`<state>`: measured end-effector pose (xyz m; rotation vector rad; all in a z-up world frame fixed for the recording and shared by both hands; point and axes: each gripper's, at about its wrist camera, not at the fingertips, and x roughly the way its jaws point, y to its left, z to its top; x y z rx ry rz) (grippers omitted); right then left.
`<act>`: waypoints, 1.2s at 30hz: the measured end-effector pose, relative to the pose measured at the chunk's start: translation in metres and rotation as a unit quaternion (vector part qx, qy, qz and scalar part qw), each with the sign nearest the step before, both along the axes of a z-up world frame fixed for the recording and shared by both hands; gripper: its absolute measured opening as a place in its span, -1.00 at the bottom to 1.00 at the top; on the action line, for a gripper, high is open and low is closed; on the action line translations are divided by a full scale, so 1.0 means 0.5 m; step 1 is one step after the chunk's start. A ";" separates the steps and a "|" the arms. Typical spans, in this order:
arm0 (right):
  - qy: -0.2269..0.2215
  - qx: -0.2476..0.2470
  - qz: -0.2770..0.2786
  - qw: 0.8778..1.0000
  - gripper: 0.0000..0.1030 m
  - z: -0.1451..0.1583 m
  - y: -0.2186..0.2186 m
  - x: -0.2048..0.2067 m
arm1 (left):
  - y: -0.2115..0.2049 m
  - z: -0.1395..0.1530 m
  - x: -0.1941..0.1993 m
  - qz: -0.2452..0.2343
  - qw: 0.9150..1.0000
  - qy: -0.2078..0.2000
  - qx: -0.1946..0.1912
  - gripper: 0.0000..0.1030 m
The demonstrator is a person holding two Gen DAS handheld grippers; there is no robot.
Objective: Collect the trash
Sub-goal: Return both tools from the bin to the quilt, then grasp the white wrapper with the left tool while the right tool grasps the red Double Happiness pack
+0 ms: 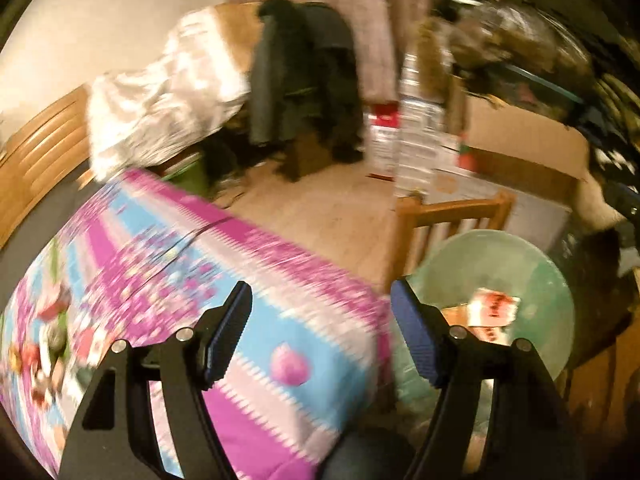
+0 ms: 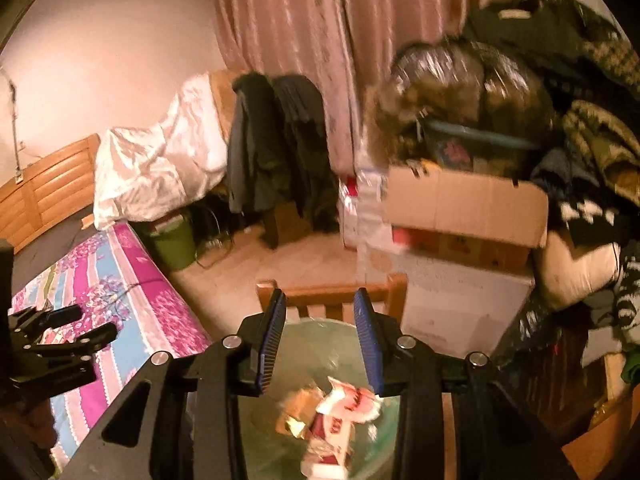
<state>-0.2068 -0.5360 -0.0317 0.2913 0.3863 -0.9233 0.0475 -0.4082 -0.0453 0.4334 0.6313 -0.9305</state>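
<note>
A bin lined with a pale green bag [image 2: 360, 432] stands below my right gripper [image 2: 320, 304], which is open and empty above it. Crumpled red-and-white wrappers and cardboard scraps [image 2: 336, 416] lie inside the bin. In the left wrist view the same bin [image 1: 532, 272] sits at the right with the trash [image 1: 492, 312] in it. My left gripper [image 1: 320, 300] is open and empty over the edge of the purple and blue bedspread [image 1: 180, 280]. The left gripper also shows in the right wrist view [image 2: 92, 324] over the bedspread [image 2: 120, 280].
A wooden chair [image 2: 332, 296] stands just behind the bin. Cardboard boxes [image 2: 468, 208] and piled clothes [image 2: 592, 128] fill the right side. Dark coats [image 2: 276, 140] hang by the pink curtain [image 2: 304, 20]. A green bucket [image 2: 172, 240] stands beside the bed.
</note>
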 end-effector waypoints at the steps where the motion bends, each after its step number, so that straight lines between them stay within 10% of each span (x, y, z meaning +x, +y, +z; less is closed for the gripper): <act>1: 0.000 -0.003 0.009 1.000 -0.24 -0.002 0.013 0.014 | 0.035 -0.004 0.018 0.021 1.000 -0.003 -0.001 0.38; 10: 0.049 0.044 0.179 0.982 -0.08 -0.059 0.122 0.255 | 0.322 -0.050 0.154 0.203 0.978 0.049 -0.016 0.38; 22: 0.098 0.116 0.462 0.874 0.08 -0.157 0.325 0.707 | 0.595 -0.117 0.332 0.381 0.896 0.187 -0.133 0.41; 36: 0.196 0.131 0.586 0.775 0.18 -0.274 0.416 1.024 | 0.540 -0.229 0.456 0.365 0.883 0.270 -0.115 0.29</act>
